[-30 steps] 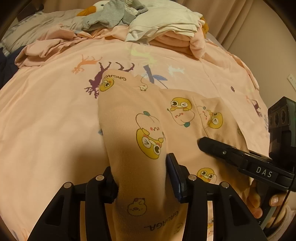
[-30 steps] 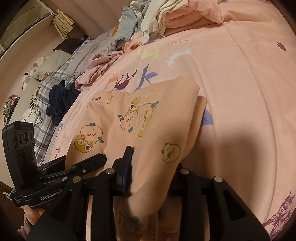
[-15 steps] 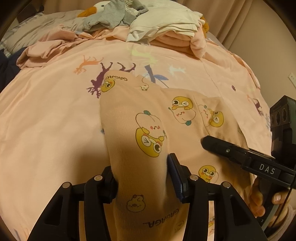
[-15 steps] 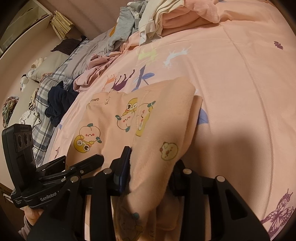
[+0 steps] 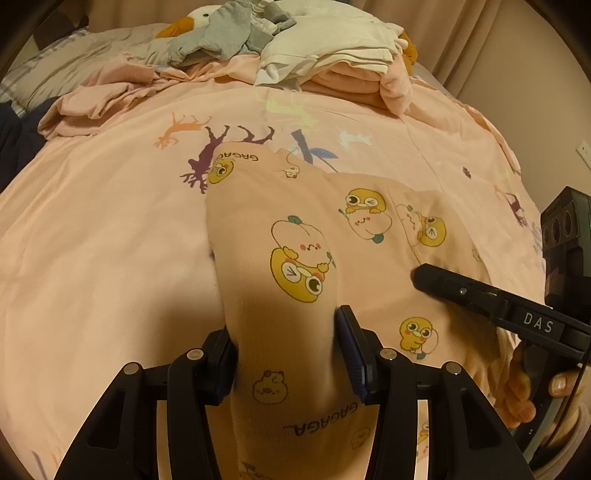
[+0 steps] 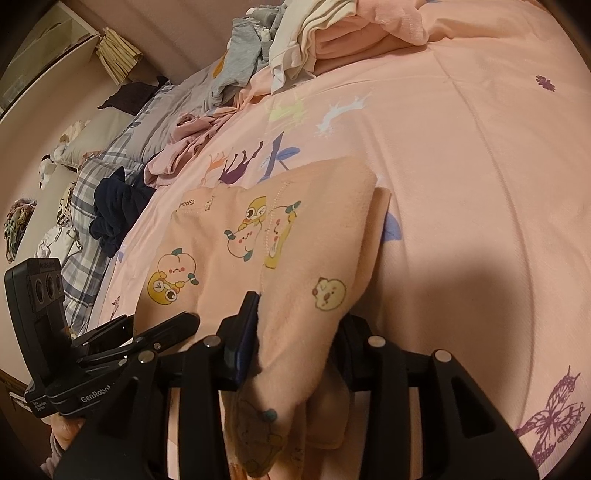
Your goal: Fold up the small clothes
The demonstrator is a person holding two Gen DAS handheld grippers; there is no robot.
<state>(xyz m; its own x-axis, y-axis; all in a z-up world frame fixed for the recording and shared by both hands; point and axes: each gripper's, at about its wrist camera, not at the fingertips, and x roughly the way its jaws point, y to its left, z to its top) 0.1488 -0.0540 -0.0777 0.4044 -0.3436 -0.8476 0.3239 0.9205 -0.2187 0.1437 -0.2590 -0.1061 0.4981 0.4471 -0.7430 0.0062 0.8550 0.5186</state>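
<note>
A small peach garment (image 5: 295, 229) printed with yellow cartoon figures lies on the pink bedsheet (image 5: 92, 240), its near end raised into both grippers. My left gripper (image 5: 286, 332) is shut on a thick fold of the garment's left side. My right gripper (image 6: 299, 325) holds the right side of the garment (image 6: 303, 236); its jaws are opening while cloth still fills the gap and touches the blue pad. The far finger is hidden under the fabric. One right gripper finger (image 5: 461, 291) rests over the garment, with a hand (image 5: 524, 398) on the handle.
A stack of folded clothes (image 5: 332, 62) sits at the far end of the bed beside a grey garment and a goose plush (image 5: 184, 22). A crumpled pink piece (image 5: 103, 99) lies far left. Dark blue clothing (image 6: 118, 206) and plaid bedding (image 6: 88, 177) border the left.
The right gripper's jaws have spread slightly around the cloth. The garment and the left gripper look the same as before.
</note>
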